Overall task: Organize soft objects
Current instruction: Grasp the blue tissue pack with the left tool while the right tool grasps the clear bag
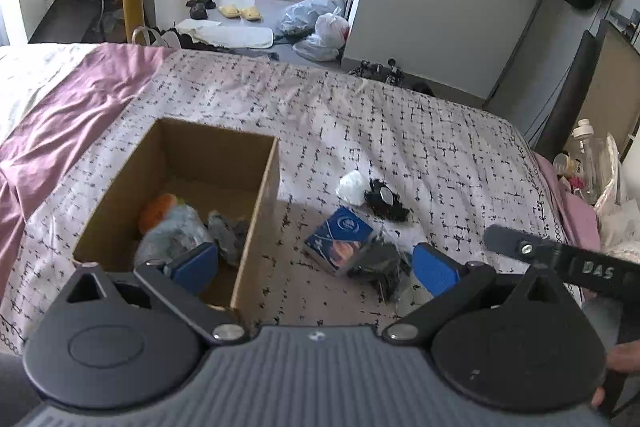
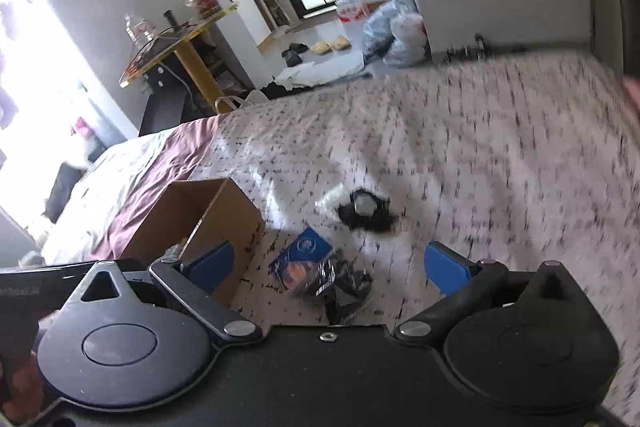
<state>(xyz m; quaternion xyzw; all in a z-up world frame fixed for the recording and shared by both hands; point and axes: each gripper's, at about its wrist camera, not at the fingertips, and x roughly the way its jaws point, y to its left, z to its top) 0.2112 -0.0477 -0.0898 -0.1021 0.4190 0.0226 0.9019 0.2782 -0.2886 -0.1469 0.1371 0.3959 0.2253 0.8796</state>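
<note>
Both jaws standing wide, empty. Packet (image 1: 345,245) lying between left jaws (image 1: 316,269); right jaws (image 2: 328,267) view blurring; box (image 1: 262,187) partly hiding toys (image 1: 172,227).

Both tools hang side by side, each held wide apart with nothing between its blue pads. The left tool (image 1: 314,265) sits level, its two fingers spread evenly. The right tool (image 2: 336,263) is tipped over to one side, and its picture is smeared with motion blur. The right tool's dark arm crosses the lower right corner of the left wrist view, close beside the left tool. A hand (image 1: 620,367) shows at that same corner.
</note>
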